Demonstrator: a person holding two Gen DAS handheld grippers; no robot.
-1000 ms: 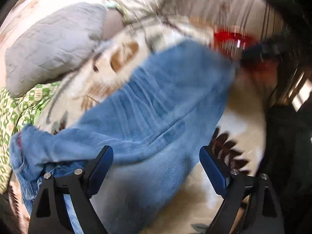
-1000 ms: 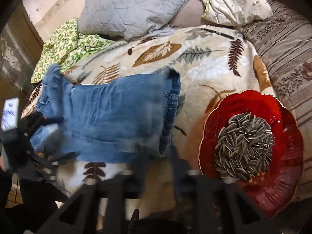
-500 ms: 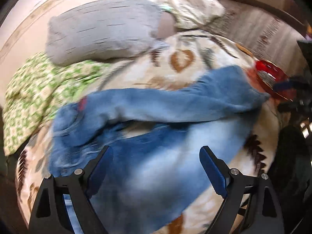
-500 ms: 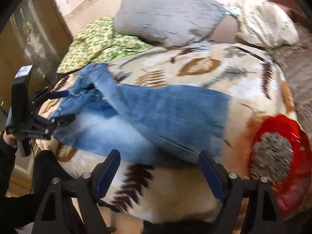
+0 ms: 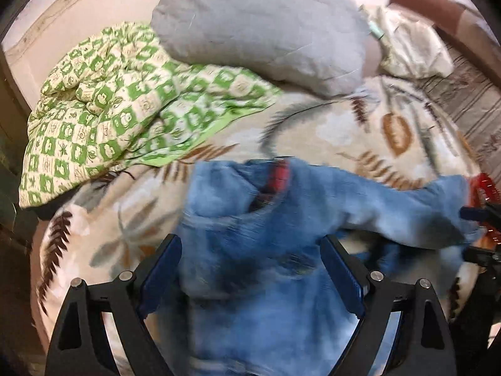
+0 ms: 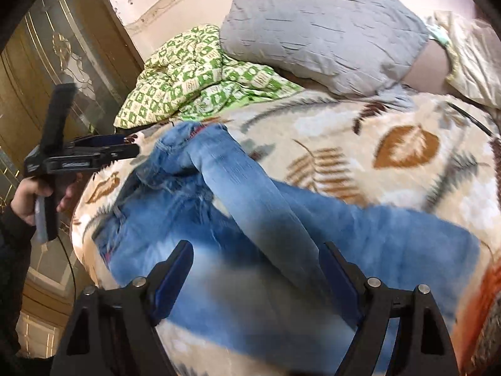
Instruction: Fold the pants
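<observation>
Blue jeans (image 5: 266, 235) lie across the leaf-patterned blanket (image 5: 338, 131). The waistband with its red label (image 5: 278, 177) is bunched up, and one leg runs off to the right. My left gripper (image 5: 250, 269) hovers open above the waist end, with nothing pinched. In the right wrist view the jeans (image 6: 250, 206) have one leg folded diagonally over the other. My right gripper (image 6: 253, 275) stands open over the legs, pads apart from the cloth. The left gripper (image 6: 131, 145) shows there too, held by a hand (image 6: 28, 194) beside the waistband.
A grey pillow (image 6: 319, 31), a green checked quilt (image 6: 194, 72) and a cream pillow (image 6: 469, 50) lie at the head of the bed. A red plate (image 5: 485, 185) sits at the right edge. A gilded wooden door (image 6: 47, 72) stands to the left of the bed.
Both views have swung left across the bed. The jeans' waist end is now under my left gripper, and the red plate has slid to the frame's edge. My right gripper's fingers stand wider.
</observation>
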